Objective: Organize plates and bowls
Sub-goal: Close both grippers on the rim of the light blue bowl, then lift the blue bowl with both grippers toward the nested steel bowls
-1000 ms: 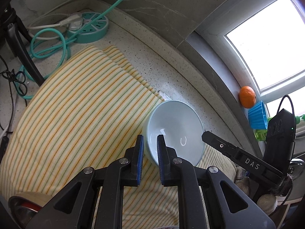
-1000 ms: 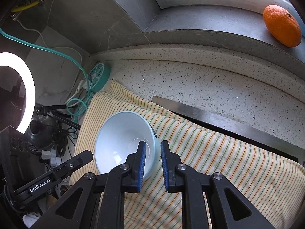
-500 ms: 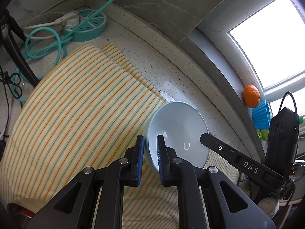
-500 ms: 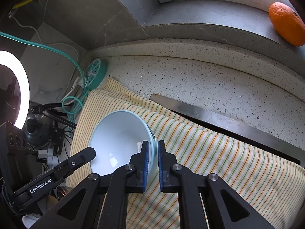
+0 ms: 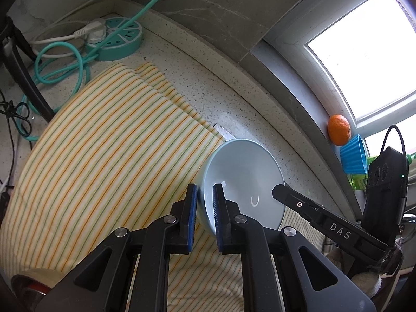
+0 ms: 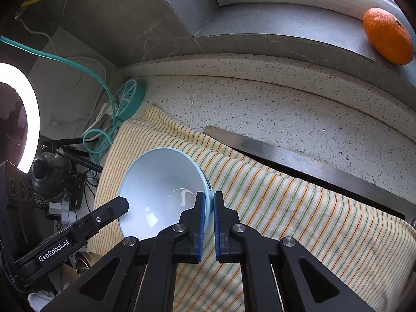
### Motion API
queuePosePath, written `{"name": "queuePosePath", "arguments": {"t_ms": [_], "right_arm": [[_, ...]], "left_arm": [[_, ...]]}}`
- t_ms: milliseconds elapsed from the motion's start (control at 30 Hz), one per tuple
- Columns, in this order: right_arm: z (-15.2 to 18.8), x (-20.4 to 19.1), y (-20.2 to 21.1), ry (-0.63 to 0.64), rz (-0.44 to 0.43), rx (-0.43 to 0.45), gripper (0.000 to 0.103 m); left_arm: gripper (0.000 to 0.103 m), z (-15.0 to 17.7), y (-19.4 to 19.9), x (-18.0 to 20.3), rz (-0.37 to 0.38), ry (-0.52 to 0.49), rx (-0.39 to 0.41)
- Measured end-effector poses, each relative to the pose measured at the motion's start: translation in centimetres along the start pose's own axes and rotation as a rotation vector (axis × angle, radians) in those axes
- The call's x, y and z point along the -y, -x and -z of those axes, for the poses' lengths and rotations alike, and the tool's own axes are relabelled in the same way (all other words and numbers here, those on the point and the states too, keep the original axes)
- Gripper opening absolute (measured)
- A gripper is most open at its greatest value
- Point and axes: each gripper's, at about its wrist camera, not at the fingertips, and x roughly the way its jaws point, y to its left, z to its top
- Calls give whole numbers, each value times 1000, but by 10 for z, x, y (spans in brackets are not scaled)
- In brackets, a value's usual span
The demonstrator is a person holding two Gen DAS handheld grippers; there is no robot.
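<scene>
Gripping one pale blue bowl [image 5: 241, 179] from both sides, tilted above the striped cloth [image 5: 104, 156].
Left gripper [image 5: 205, 210] clamps the bowl's left rim; right gripper [image 6: 210, 213] pinches the opposite rim; orange [image 6: 387, 36] on sill.

Glossy glazed bowl [image 5: 241, 176], woven striped cloth [image 5: 104, 156]
</scene>
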Motion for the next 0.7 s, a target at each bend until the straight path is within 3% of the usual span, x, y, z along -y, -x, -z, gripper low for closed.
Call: {"name": "queuePosePath", "arguments": {"t_ms": [700], "right_arm": [[24,-18,49,-3,9,67,6]], "left_arm": [[11,13,48,10,69,-61,47]]}}
